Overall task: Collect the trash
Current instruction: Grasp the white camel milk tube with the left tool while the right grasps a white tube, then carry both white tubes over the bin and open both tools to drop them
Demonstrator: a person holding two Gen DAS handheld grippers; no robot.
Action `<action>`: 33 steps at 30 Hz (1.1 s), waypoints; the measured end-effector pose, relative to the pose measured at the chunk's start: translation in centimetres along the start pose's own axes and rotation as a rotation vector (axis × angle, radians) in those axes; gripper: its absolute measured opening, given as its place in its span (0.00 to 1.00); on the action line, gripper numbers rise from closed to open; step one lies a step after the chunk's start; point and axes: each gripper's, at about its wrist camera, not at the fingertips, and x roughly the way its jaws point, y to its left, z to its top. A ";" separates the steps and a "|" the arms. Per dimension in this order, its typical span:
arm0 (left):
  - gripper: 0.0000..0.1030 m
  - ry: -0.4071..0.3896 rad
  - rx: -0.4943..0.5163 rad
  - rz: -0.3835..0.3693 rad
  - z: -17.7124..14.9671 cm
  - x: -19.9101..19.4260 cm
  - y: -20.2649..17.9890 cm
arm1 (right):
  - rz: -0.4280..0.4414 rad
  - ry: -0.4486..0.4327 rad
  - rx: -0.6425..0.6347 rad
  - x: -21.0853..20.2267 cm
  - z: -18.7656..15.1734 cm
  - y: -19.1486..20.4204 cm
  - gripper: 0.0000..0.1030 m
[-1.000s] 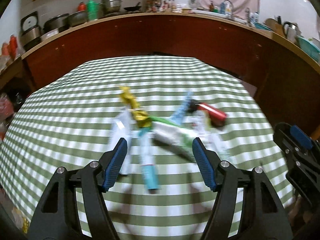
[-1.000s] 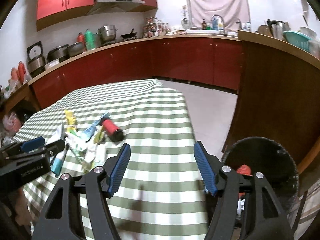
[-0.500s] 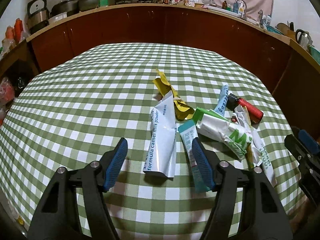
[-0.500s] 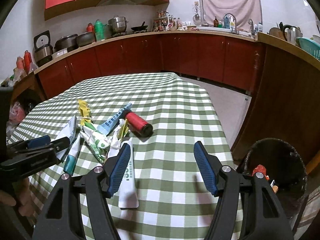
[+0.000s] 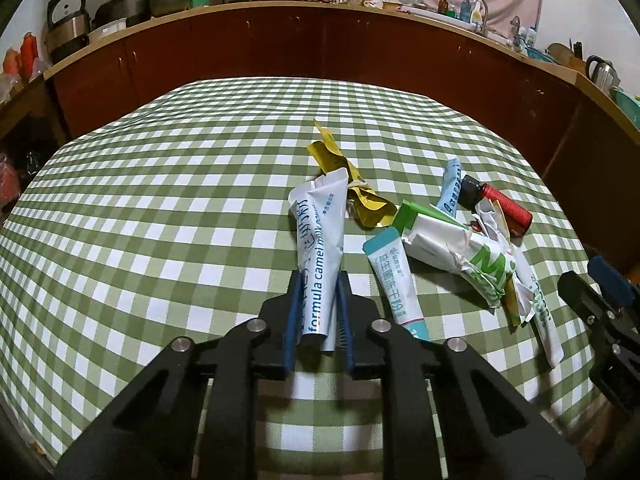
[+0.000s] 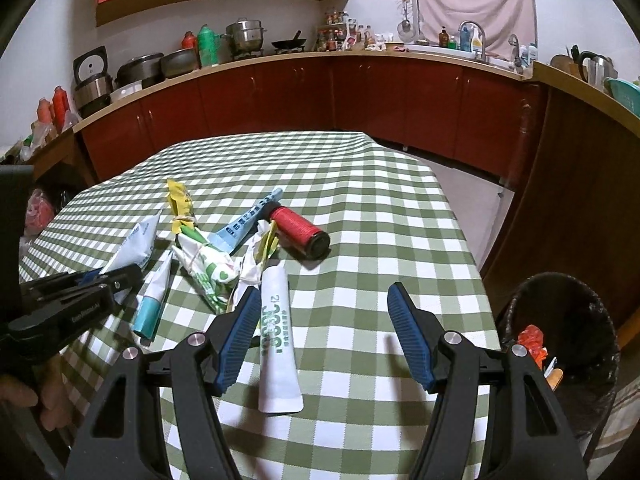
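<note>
While left tool pinches one sachet | right tool wide | one bin

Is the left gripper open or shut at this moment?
Shut. The left gripper has both blue pads pressed against the sides of the white camel milk powder packet, whose far end rests on the checked tablecloth.

left gripper now clamped on milk-powder sachet
</note>
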 end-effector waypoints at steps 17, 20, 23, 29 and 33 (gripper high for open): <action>0.14 0.009 -0.028 0.006 -1.5 -1.5 2.6 | 0.044 0.110 -0.062 1.7 -1.3 2.6 0.19; 0.14 0.008 -0.030 0.006 -1.6 -1.6 2.6 | 0.039 0.100 -0.059 1.3 -1.3 2.5 0.18; 0.13 0.007 -0.036 -0.010 -1.6 -1.8 2.5 | 0.035 0.076 -0.048 0.5 -1.2 2.2 0.17; 0.11 -0.018 -0.026 -0.028 -1.7 -3.2 1.2 | 0.005 0.021 -0.039 -1.1 -0.7 0.6 0.17; 0.11 -0.042 0.009 -0.058 -1.4 -4.3 -1.1 | -0.030 -0.011 -0.014 -2.2 -0.6 -1.5 0.17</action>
